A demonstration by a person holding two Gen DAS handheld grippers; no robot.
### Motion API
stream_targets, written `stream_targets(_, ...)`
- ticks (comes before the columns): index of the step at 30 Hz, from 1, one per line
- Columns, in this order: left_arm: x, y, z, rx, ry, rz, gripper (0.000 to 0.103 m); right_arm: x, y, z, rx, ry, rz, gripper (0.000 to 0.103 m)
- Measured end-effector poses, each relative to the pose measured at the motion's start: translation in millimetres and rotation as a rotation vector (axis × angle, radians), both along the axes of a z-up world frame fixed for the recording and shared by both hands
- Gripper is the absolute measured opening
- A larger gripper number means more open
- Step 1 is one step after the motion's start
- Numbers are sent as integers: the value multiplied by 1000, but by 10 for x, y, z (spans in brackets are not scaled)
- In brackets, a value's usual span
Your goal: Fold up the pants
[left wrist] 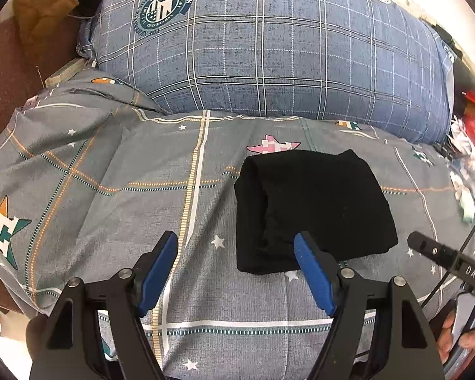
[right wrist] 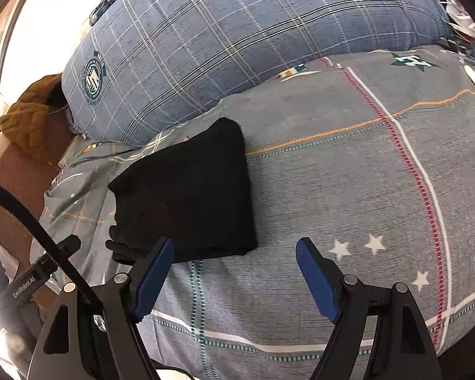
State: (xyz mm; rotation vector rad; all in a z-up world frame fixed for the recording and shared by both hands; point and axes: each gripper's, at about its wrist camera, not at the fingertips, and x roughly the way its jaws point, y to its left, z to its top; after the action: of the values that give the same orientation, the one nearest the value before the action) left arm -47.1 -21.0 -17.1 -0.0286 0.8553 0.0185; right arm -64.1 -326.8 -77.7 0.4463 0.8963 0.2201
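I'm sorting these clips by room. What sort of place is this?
Likely a bedroom: folded black pants lie on a star-print bedsheet, with a big plaid pillow behind.

Pants (left wrist: 316,205): matt black knit cloth, soft, slightly fuzzy. Bedsheet (left wrist: 126,164): grey woven cotton, printed, matt, creased. Pillow (left wrist: 269,47): blue plaid cloth, coarse weave look. Left tool (left wrist: 236,247) and right tool (right wrist: 234,250): matt black plastic arms, blue rubbery pads (left wrist: 313,272), dull metal pins. Brown garment (left wrist: 44,9): fleecy.
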Motion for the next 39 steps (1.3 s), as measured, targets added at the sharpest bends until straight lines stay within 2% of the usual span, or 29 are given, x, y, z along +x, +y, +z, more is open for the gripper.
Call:
stream_targets(17, 182, -23, -257, -9, 85, 4, 75, 255, 12, -71, -59, 12, 28, 84)
stream_targets(20, 236, 6, -287, -42, 101, -1, 75, 363, 33, -55, -82, 11, 41, 84)
stream_targets(25, 465, 348, -296, -298, 108, 0, 75, 628, 72, -27, -109, 15, 86, 87)
stream_targets(28, 686, 637, -475, -474, 138, 18, 75, 822, 95, -68, -99, 26, 118, 87)
stream_targets(31, 816, 738, -663, -585, 169, 4, 75, 992, 102, -167, -75, 51, 139, 87)
stream_targets(33, 898, 688, -767, -631, 191, -53, 76, 1098, 120, -252, -29, 73, 162, 87)
stream_targets(36, 1038, 549, -897, -628, 229, -106, 77, 1186, 171, -322, 28, 81, 191, 88)
stream_targets(37, 1079, 515, -929, -634, 233, -116, 79, 1194, 200, -319, 22, 74, 191, 88)
stream_targets(39, 1108, 451, -896, -598, 226, -129, 81, 1224, 279, -323, 16, 73, 209, 88)
